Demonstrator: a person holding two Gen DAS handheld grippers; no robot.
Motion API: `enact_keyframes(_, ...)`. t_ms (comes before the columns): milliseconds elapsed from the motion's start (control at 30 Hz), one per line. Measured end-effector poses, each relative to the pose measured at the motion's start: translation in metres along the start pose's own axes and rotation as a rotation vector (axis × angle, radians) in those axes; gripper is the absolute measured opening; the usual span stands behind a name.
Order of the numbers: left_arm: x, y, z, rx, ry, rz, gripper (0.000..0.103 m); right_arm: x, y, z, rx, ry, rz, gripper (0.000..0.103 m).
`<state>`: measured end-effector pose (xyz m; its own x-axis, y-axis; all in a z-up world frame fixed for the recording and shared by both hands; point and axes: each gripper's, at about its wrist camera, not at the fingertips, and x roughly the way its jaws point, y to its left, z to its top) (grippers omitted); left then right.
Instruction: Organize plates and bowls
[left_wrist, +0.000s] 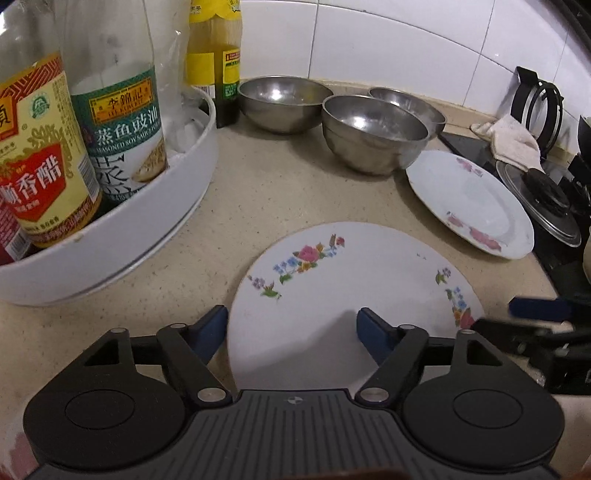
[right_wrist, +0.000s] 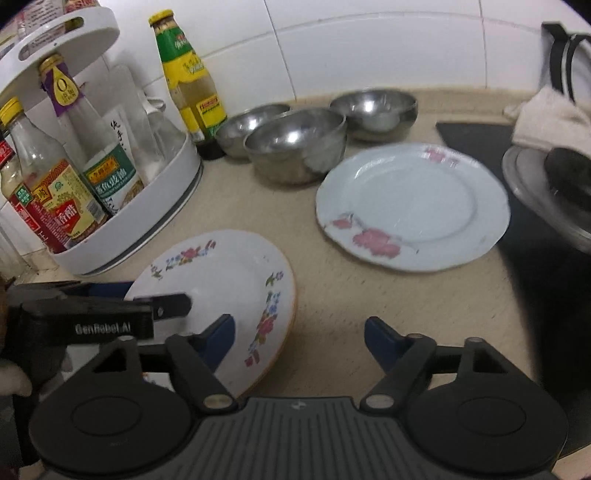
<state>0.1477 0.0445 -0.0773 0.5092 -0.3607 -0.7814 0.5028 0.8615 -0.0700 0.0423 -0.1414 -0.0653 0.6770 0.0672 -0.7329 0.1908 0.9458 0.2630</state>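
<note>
Left wrist view: we see the left gripper (left_wrist: 291, 328) with its jaws apart, and nothing is pressed between them. Its blue fingertips (left_wrist: 216, 326) stand on both sides of the near part of the floral plate (left_wrist: 332, 280), which lies flat on the beige counter (left_wrist: 266, 192). At 1 o'clock from this plate lies the pink-flower plate (left_wrist: 469, 201), apart from it. At 12 o'clock stand three steel bowls (left_wrist: 373, 133) close together near the tiled wall (left_wrist: 388, 44). At 10 o'clock we see the white bottle rack (left_wrist: 122, 247) with sauce bottles (left_wrist: 118, 122) inside. At 2 o'clock is a glass pot lid (left_wrist: 539, 203) and a cloth (left_wrist: 513, 140).

In the right wrist view the right gripper (right_wrist: 299, 332) also has its jaws apart and empty, above bare counter just beside the floral plate's right edge. The left gripper enters from 9 o'clock over that plate.
</note>
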Motion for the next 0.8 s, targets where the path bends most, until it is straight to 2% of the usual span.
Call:
enact_keyframes(33, 0.0, 0.0, 0.001, 0.002, 0.002, -0.008, 0.076, 0.002, 0.0, 0.0, 0.002, 0.009, 0.01, 0.064)
enact_keyframes(100, 0.0, 0.001, 0.002, 0.007, 0.01, -0.016, 0.075, 0.004, 0.002, -0.001, -0.001, 0.02, 0.047, 0.05)
enact_keyframes(133, -0.001, 0.003, 0.002, 0.011, 0.012, -0.022, 0.074, 0.005, 0.004, -0.001, -0.01, 0.023, 0.061, 0.048)
enact_keyframes(233, -0.002, 0.008, 0.002, 0.009, 0.015, -0.039, 0.069, 0.008, 0.007, 0.001, -0.018, 0.027, 0.08, 0.048)
enact_keyframes(367, -0.003, 0.011, 0.002, 0.018, 0.008, -0.052, 0.067, 0.012, 0.007, 0.003, 0.009, 0.036, 0.13, 0.048)
enact_keyframes(567, -0.01, 0.004, -0.005, 0.024, 0.012, -0.067, 0.06, 0.009, 0.005, 0.003, 0.025, 0.031, 0.114, 0.048)
enact_keyframes(800, -0.02, -0.009, -0.015, 0.008, 0.035, -0.106, 0.051, -0.003, -0.025, -0.003, 0.1, 0.035, 0.139, 0.037)
